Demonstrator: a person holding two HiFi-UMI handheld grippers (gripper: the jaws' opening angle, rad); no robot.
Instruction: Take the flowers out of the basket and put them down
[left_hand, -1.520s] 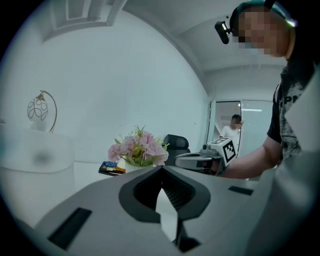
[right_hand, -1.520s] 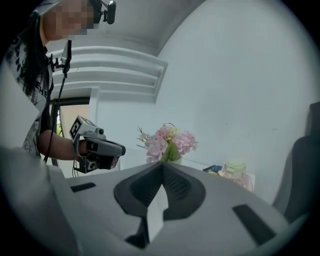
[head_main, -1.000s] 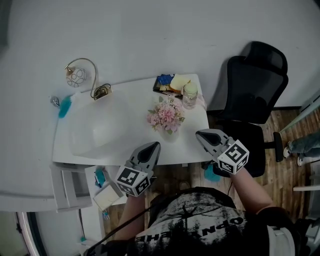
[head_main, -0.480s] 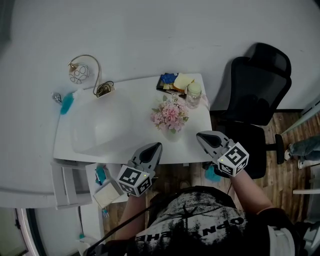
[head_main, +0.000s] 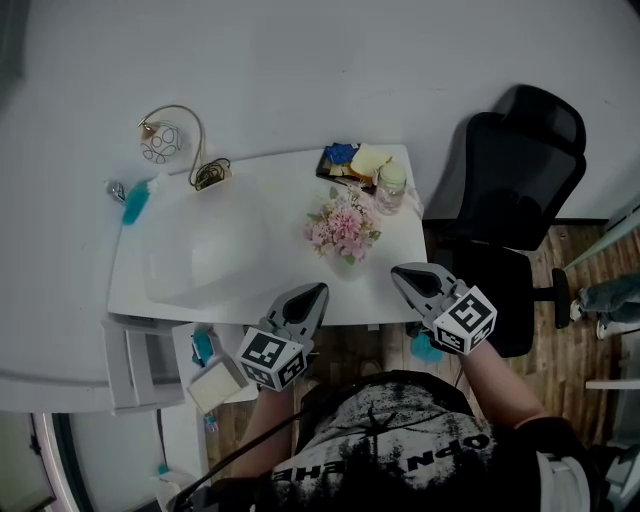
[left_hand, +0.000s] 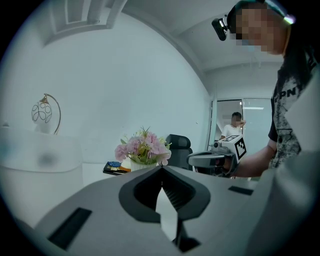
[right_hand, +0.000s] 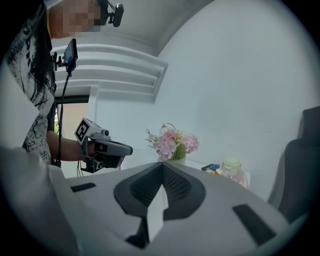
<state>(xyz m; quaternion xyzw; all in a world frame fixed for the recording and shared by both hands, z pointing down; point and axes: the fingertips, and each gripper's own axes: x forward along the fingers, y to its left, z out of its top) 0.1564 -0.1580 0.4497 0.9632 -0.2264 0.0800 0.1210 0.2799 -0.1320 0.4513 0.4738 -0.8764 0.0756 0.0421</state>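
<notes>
Reaching in well means parting the jaws first: left gripper (head_main: 316, 292) and right gripper (head_main: 400, 271) hang pressed together, empty, off the table's (head_main: 200, 270) near edge. The flowers (head_main: 342, 228) sit in their basket (left_hand: 136, 163) toward the table's right end; pinch low on the stems.

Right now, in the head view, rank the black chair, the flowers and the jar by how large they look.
1. black chair, by far the largest
2. flowers
3. jar, clearly smaller than the flowers beside it
</notes>
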